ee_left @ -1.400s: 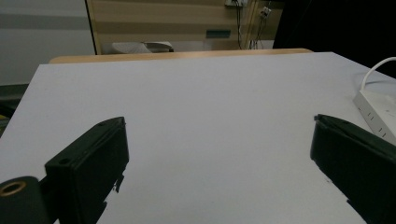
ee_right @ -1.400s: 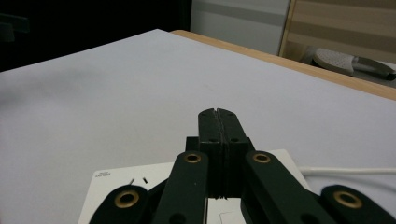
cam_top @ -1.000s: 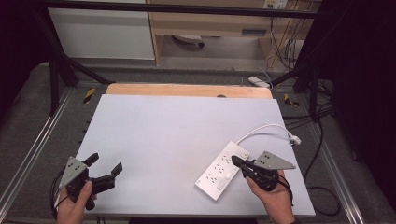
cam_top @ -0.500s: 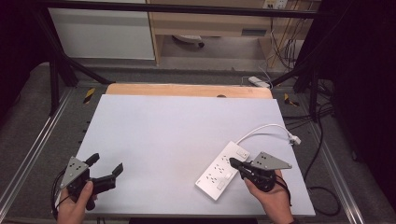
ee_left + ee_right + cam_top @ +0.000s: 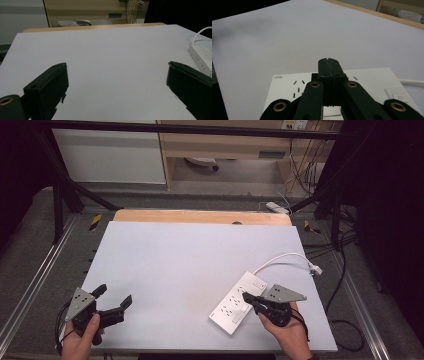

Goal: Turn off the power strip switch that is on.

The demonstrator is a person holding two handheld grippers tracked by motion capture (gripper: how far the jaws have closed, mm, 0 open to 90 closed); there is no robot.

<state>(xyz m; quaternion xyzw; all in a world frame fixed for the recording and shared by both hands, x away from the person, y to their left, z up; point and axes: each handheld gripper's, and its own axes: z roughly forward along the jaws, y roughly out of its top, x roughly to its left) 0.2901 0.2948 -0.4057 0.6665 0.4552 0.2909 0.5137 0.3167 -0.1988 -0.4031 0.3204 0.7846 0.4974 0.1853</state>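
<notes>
From the high view, I am hovering my right gripper, jaws pressed together and empty, over the power strip lying at five o'clock on the surface; I judge the next move is pressing its switch. My left gripper is waiting wide open at seven o'clock, holding nothing. In the left gripper view, the strip is getting cut off at three o'clock. In the right gripper view, my closed gripper is hiding some sockets.

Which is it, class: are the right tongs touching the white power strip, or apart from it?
Cannot tell. In the right gripper view the shut right tongs lie over the power strip, but no view plainly shows contact or a gap.
</notes>
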